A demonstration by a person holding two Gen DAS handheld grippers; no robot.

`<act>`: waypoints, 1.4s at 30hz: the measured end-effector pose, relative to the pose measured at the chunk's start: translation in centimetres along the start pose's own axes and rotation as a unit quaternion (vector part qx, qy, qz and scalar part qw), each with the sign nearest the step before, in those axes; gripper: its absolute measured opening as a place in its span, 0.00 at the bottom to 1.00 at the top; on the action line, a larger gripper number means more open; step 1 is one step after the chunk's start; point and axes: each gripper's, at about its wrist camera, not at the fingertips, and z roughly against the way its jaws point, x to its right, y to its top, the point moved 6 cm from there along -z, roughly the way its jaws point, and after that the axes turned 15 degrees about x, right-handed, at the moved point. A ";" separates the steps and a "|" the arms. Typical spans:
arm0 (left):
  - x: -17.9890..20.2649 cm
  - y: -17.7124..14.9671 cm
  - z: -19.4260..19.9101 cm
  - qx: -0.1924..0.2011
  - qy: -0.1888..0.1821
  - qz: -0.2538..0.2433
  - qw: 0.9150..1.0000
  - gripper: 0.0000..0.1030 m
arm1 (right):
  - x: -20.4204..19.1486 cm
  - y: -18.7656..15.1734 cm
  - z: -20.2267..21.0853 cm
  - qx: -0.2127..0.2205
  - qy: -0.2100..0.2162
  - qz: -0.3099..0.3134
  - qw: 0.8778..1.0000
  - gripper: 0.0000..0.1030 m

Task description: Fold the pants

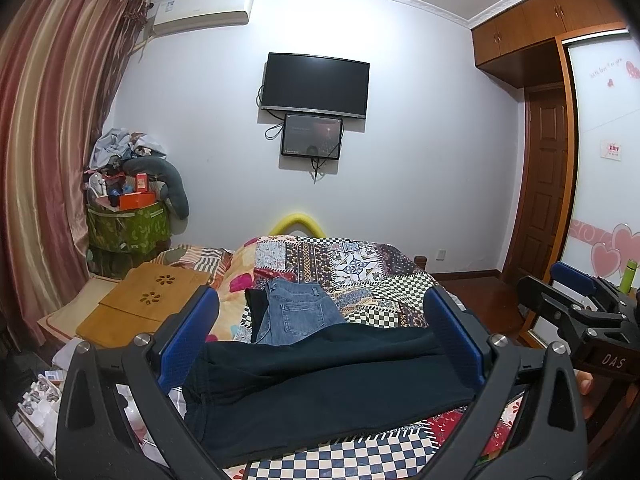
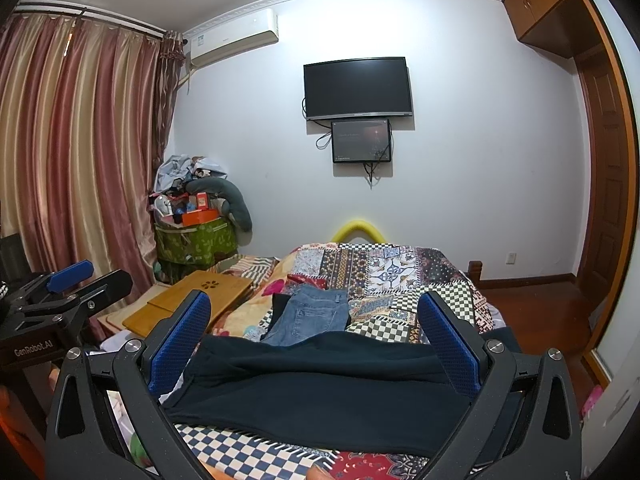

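Dark navy pants [image 1: 320, 384] lie folded in a wide band across the patchwork bed, near the front edge; they also show in the right wrist view [image 2: 320, 392]. My left gripper [image 1: 322, 312] is open, its blue pads wide apart just above the pants, holding nothing. My right gripper [image 2: 316, 316] is open too, over the same pants, and shows at the right edge of the left wrist view [image 1: 576, 296]. The left gripper shows at the left of the right wrist view [image 2: 76, 280]. Folded blue jeans [image 1: 294, 310] lie farther back on the bed [image 2: 316, 314].
The patchwork quilt [image 1: 360, 268] covers the bed. A wooden lap tray [image 1: 148, 296] sits at the bed's left side. A cluttered green bin [image 1: 128, 224] stands by the curtain. A TV [image 1: 316, 82] hangs on the far wall. A wardrobe [image 1: 600, 160] stands at the right.
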 end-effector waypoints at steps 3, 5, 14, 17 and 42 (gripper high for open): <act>0.0 0.0 0.0 0.000 0.000 0.000 1.000 1.00 | -0.1 0.0 0.0 0.000 0.000 0.001 1.000 1.00; 0.0 0.0 0.0 0.001 0.000 0.000 1.000 1.00 | -0.2 -0.1 0.1 0.001 -0.001 0.001 1.000 1.00; 0.0 0.4 0.2 0.002 0.001 -0.001 1.000 1.00 | -0.3 -0.2 0.1 0.000 -0.001 0.001 1.000 1.00; 0.1 0.3 0.2 0.003 0.001 -0.001 1.000 1.00 | -0.4 -0.2 0.1 0.001 -0.001 0.001 1.000 1.00; -0.2 0.1 0.2 0.001 0.008 -0.003 1.000 1.00 | -1.1 -1.0 -0.1 -0.004 0.000 0.003 1.000 1.00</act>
